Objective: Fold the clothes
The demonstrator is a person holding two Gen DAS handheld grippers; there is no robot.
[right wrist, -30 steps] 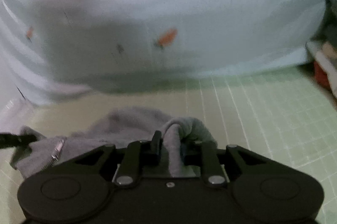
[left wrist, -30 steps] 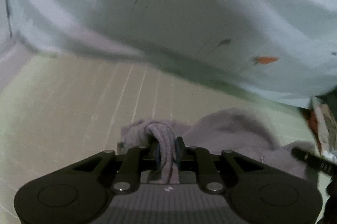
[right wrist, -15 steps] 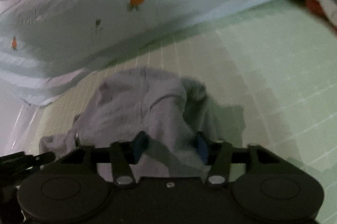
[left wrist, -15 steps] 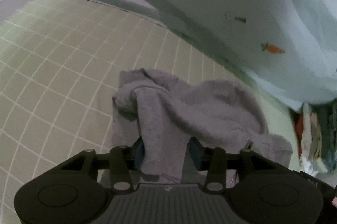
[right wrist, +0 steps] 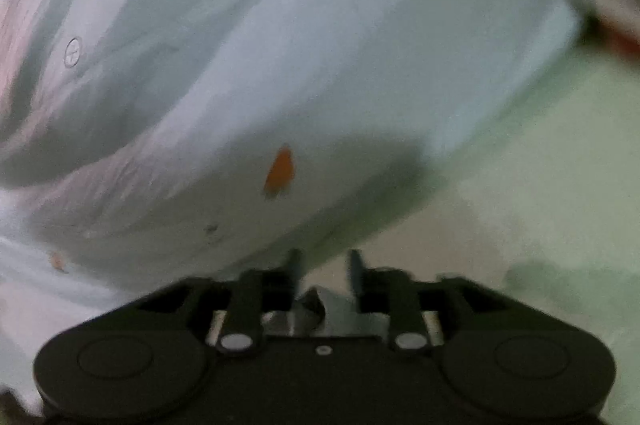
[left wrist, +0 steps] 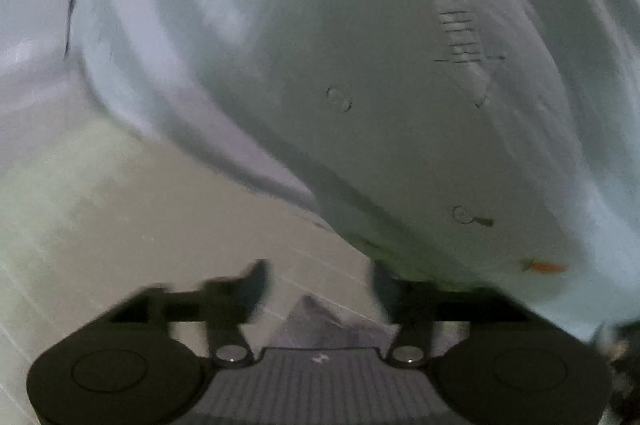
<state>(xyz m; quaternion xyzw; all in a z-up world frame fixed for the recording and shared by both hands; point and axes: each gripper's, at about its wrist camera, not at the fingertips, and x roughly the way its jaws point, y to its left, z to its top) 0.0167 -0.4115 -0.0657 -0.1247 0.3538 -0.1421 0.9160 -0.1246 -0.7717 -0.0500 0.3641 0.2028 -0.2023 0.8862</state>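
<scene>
Now the left tool (left wrist: 318, 285) stands with its jaws spread wide and still opening; nothing is pressed between the fingers. A small grey corner of the garment (left wrist: 320, 321) shows low in the gap, just above the tool's body, lying below and apart from both fingers, on the pale green gridded mat (left wrist: 168, 225) that covers the desk. Above and to the right, a large pale blue cloth with small orange carrot prints (left wrist: 400, 85) fills most of the left wrist view, its lower edge hanging close over the right finger.

Meanwhile the right tool (right wrist: 324, 269) has its jaws partly apart and opening. A bit of grey garment (right wrist: 332, 309) sits low between the fingers, near the tool's body; the picture is blurred, and the pads do not seem to press on it. The same pale blue carrot-print cloth (right wrist: 280, 65) spreads across the upper left of this view, its edge just above the fingertips. The green mat (right wrist: 540, 185) lies to the right, and some blurred red and white things (right wrist: 612, 25) sit at the far upper right corner.
</scene>
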